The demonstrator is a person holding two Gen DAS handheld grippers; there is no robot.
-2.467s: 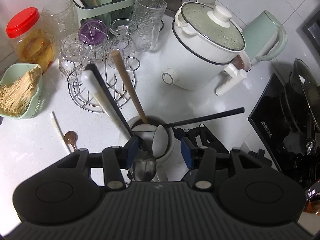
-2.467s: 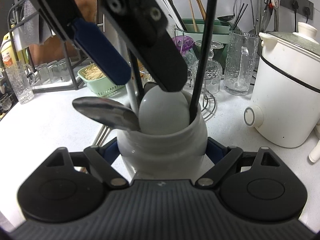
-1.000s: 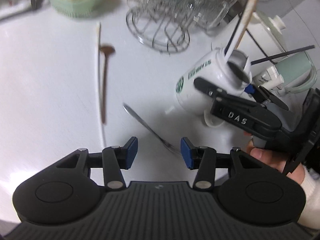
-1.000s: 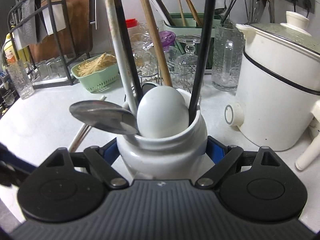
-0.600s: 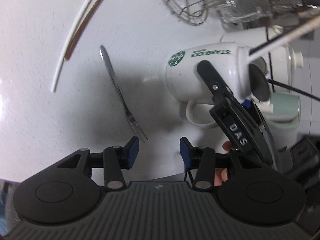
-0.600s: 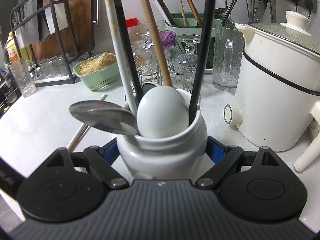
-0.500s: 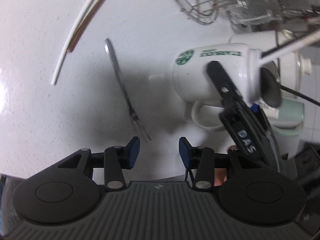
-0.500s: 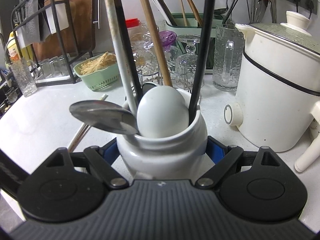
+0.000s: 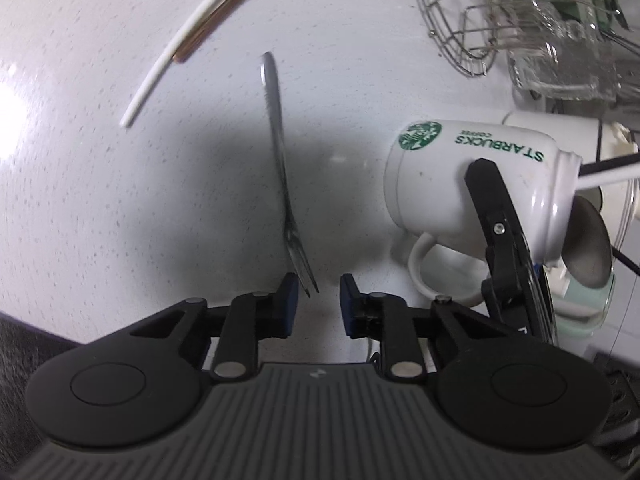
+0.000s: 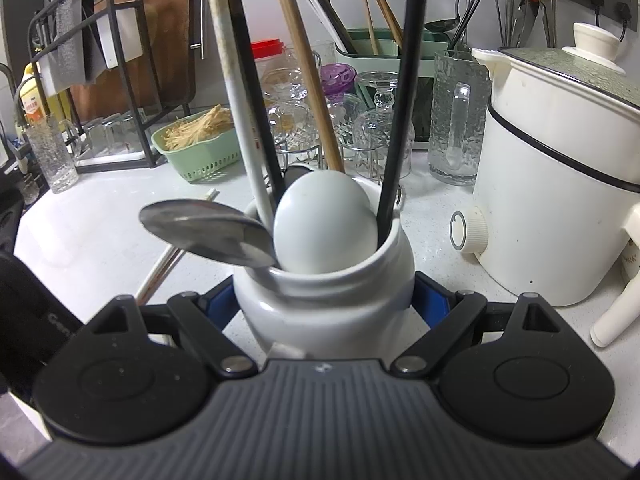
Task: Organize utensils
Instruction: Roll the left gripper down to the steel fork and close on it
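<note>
A steel fork lies on the white counter, tines toward me. My left gripper hovers low over the tines with its jaws closing; the tines sit between the blue pads, which do not press on them. My right gripper is shut on a white Starbucks mug, seen from the side as the mug in the left wrist view. The mug holds a steel spoon, a pale ceramic spoon and several chopsticks. A white chopstick and a brown stick lie further out.
A wire rack of glasses stands beyond the mug. A white electric pot is at the right, a glass pitcher and a green utensil holder behind, a green basket at the left. The counter's edge runs near my left gripper.
My left gripper sank toward the fork and rolled, and its jaws narrowed around the tines. The right gripper and the mug kept still.
</note>
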